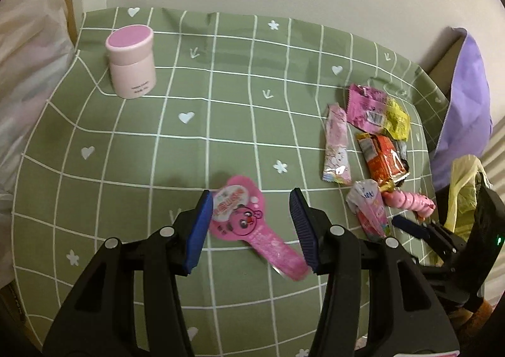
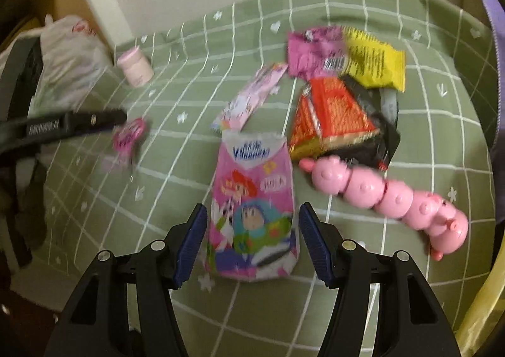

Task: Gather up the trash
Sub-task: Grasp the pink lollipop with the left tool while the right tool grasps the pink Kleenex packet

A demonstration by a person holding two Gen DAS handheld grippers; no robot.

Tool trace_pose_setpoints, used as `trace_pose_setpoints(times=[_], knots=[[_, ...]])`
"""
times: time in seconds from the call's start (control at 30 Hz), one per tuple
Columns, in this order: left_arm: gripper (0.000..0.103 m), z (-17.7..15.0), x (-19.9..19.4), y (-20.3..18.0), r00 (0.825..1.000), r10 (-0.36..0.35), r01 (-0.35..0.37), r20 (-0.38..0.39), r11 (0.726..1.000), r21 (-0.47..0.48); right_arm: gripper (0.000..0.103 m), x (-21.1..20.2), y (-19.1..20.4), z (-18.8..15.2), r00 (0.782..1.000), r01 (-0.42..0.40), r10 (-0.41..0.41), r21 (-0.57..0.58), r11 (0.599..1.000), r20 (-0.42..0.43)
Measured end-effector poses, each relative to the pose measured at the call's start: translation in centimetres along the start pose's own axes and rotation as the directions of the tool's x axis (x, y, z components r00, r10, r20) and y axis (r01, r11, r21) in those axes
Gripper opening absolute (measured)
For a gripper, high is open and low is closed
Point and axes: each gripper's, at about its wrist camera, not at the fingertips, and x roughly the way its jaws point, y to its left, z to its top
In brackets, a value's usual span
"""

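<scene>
Both grippers gape empty: right gripper (image 2: 251,243) straddles the light, crinkly pink cartoon-printed foil wrapper (image 2: 254,214); pinch its near edge.

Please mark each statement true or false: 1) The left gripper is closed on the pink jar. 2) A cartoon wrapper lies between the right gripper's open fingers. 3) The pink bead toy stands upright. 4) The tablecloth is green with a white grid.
1) False: the left gripper is open over a pink paddle-shaped packet; the pink jar stands far off.
2) True: the cartoon wrapper lies between the open right gripper fingers.
3) False: the pink bead toy lies flat.
4) True: the tablecloth is green with a white grid.
</scene>
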Motion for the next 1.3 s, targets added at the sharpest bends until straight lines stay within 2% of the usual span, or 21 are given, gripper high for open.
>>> trace_pose_setpoints(times=[0.2,0.27,0.3,0.33,0.37,0.43,0.53,0.57,0.67,0.8,0.87,0.93,1.03,1.07,1.1,1.17,1.23,1.3], knots=[[0.047,-0.1,-0.1,-0.3,1.000,-0.006,0.006,-0.007,1.000,0.013,0.057,0.6,-1.5,-0.3,1.000,-0.027,0.027,0.069,0.997,-0.006],[0.048,-0.3,-0.2,-0.2,1.000,0.009,-0.008,-0.010,1.000,0.029,0.053,0.4,-1.4,-0.7,0.999,-0.034,0.035,0.070,0.997,-0.010],[0.049,-0.3,-0.2,0.0,1.000,0.009,-0.008,-0.008,1.000,0.030,0.037,0.4,-1.3,-0.8,0.999,-0.031,0.032,0.064,0.997,-0.009],[0.049,-0.4,-0.3,0.3,1.000,0.007,-0.007,-0.005,1.000,0.020,0.027,0.3,-1.2,-0.9,1.000,-0.021,0.021,0.056,0.998,-0.008],[0.049,-0.5,-0.4,0.6,1.000,0.003,-0.003,-0.003,1.000,0.001,0.025,0.2,-1.2,-1.0,1.000,-0.017,0.018,0.055,0.998,-0.010],[0.052,-0.6,-0.7,1.2,1.000,0.004,-0.005,-0.001,1.000,-0.030,0.013,-0.4,-1.3,-1.0,1.000,-0.026,0.026,0.074,0.997,0.004],[0.055,-1.1,-1.1,1.5,0.998,0.061,-0.060,0.001,0.997,-0.052,0.010,-1.5,-1.3,-0.9,0.999,-0.011,0.009,0.068,0.998,0.031],[0.056,-1.3,-0.9,1.7,0.997,0.072,-0.073,-0.020,0.994,-0.076,0.010,-2.1,-1.4,-0.9,0.999,-0.006,0.003,0.068,0.998,0.046],[0.056,-1.8,0.1,2.0,0.996,0.039,-0.050,-0.082,0.989,-0.137,0.010,-3.4,-1.6,-0.7,0.997,-0.009,0.002,0.084,0.996,0.077],[0.056,-1.2,1.0,1.7,0.994,0.044,-0.058,-0.104,0.988,-0.143,0.010,-4.2,-2.0,-0.8,0.997,-0.003,-0.005,0.088,0.996,0.081],[0.056,-0.5,1.7,1.2,0.990,0.082,-0.095,-0.113,0.988,-0.119,0.010,-4.4,-2.0,-0.9,0.997,0.005,-0.012,0.086,0.996,0.073],[0.056,-0.1,2.9,0.6,0.981,0.121,-0.133,-0.153,0.989,-0.071,0.010,-4.7,-2.0,-1.2,0.997,0.009,-0.015,0.082,0.997,0.071],[0.057,0.6,3.7,-0.8,0.973,0.173,-0.171,-0.152,0.985,0.030,0.010,-5.3,-2.0,-1.4,0.997,0.024,-0.030,0.075,0.997,0.076],[0.054,0.7,3.8,-1.1,0.974,0.168,-0.163,-0.151,0.986,0.043,0.010,-5.6,-2.1,-1.5,0.996,0.032,-0.039,0.077,0.997,0.081],[0.045,0.8,3.8,-1.3,0.976,0.157,-0.151,-0.149,0.987,0.048,0.010,-6.0,-2.3,-1.6,0.995,0.039,-0.046,0.081,0.996,0.088],[0.038,1.1,3.3,-1.9,0.981,0.141,-0.134,-0.130,0.989,0.066,0.010,-6.7,-2.6,-1.7,0.992,0.051,-0.061,0.092,0.994,0.107],[0.016,1.5,2.3,-2.7,0.990,0.113,-0.107,-0.088,0.991,0.078,0.010,-7.5,-2.8,-1.7,0.989,0.060,-0.073,0.102,0.993,0.127],[0.013,2.2,0.8,-3.9,0.998,0.061,-0.057,-0.036,0.994,0.098,0.010,-8.9,-3.1,-1.6,0.983,0.077,-0.094,0.109,0.991,0.160]])
